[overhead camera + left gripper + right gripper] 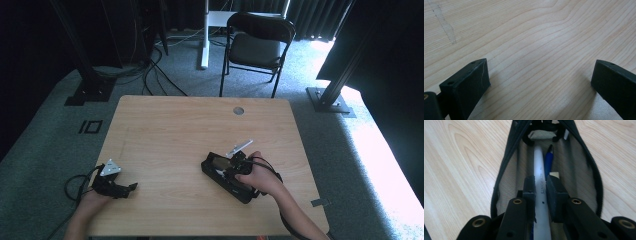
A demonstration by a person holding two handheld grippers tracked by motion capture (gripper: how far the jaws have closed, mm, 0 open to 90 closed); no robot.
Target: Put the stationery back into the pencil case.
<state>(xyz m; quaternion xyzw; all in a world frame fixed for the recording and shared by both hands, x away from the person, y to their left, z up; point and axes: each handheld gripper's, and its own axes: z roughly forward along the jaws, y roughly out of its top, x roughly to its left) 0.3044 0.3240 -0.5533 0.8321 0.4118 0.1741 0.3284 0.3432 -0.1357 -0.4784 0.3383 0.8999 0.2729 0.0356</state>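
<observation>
A black pencil case (499, 182) lies unzipped on the wooden table (175, 125), right of centre in the high view (245, 192). Its beige lining holds a white pen (539, 165) and a blue pen (548, 162) lying lengthwise. My right gripper (540, 186) reaches into the case, shut on the white pen, its pads pressing both sides of the barrel. In the high view a hand holds that gripper (235, 167) over the case. My left gripper (131, 188) rests at the table's near left edge. Its jaws stand wide open over bare wood (540, 72).
A round cable hole (238, 110) sits near the table's far edge. Beyond the table stands a black folding chair (257, 45) on grey carpet, with cables and black frame posts (90, 75) to the left.
</observation>
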